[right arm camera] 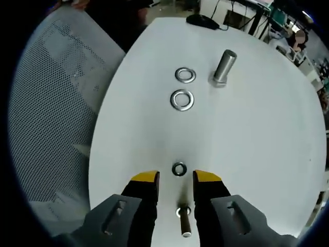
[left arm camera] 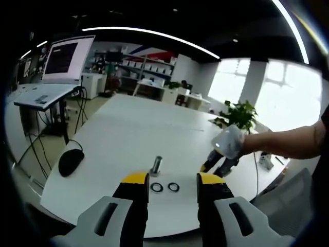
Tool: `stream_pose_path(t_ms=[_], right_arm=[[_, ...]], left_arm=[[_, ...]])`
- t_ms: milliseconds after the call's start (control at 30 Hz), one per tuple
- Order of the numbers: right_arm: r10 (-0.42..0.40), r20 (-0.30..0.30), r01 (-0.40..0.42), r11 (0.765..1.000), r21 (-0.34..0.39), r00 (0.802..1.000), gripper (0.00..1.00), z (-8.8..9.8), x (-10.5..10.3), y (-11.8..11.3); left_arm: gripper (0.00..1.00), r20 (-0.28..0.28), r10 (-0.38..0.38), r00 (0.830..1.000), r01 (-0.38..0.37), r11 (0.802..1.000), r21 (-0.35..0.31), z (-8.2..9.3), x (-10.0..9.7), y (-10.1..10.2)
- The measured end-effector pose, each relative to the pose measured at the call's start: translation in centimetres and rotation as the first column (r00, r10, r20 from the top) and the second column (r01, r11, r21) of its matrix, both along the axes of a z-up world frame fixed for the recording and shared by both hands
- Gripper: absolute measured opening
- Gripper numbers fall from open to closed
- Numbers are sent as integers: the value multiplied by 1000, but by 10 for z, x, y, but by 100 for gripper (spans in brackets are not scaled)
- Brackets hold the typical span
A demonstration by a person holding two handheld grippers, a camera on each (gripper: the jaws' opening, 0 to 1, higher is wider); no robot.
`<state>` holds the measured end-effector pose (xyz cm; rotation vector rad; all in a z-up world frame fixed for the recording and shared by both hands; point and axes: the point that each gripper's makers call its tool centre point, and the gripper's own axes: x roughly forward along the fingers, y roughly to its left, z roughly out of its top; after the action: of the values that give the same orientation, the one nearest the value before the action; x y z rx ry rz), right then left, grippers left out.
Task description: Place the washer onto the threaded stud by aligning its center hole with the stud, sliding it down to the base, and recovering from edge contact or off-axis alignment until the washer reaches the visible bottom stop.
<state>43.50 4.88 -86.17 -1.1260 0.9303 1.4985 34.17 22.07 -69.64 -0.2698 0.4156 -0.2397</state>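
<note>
An upright metal threaded stud (left arm camera: 156, 165) (right arm camera: 224, 67) stands on the white table (left arm camera: 128, 134) (right arm camera: 257, 134). Two flat washers (left arm camera: 157, 187) (left arm camera: 174, 187) lie side by side just in front of it; in the right gripper view they are the far washer (right arm camera: 185, 75) and the near washer (right arm camera: 182, 100). My left gripper (left arm camera: 173, 181) is open above the washers, holding nothing. My right gripper (right arm camera: 176, 177) (left arm camera: 218, 165) is open over the table's near edge. A small ring (right arm camera: 179, 169) lies just beyond its tips, and a small bolt (right arm camera: 184, 222) lies on the table between its jaws.
A black mouse (left arm camera: 71, 161) (right arm camera: 203, 20) rests on the table's far side. A mesh chair back (right arm camera: 56, 103) stands beside the table edge. A person's arm (left arm camera: 288, 144) reaches in with the right gripper. A monitor (left arm camera: 64, 56) and a plant (left arm camera: 240, 114) stand beyond the table.
</note>
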Motion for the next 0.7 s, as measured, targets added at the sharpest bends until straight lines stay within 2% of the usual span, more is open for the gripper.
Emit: stream_pose_path(t_ms=[400, 533, 700], right_arm=[[-1, 5, 1, 1000, -16, 1000, 25, -6, 3, 1], [5, 5, -5, 1000, -23, 1000, 21, -7, 3, 1], [2, 7, -2, 1000, -18, 1000, 20, -7, 3, 3]], left_arm=[[35, -2, -2, 1000, 2, 1000, 0, 0, 0, 0], [35, -1, -3, 1000, 3, 1000, 0, 0, 0, 0], [35, -1, -2, 1000, 2, 1000, -1, 0, 0, 0]])
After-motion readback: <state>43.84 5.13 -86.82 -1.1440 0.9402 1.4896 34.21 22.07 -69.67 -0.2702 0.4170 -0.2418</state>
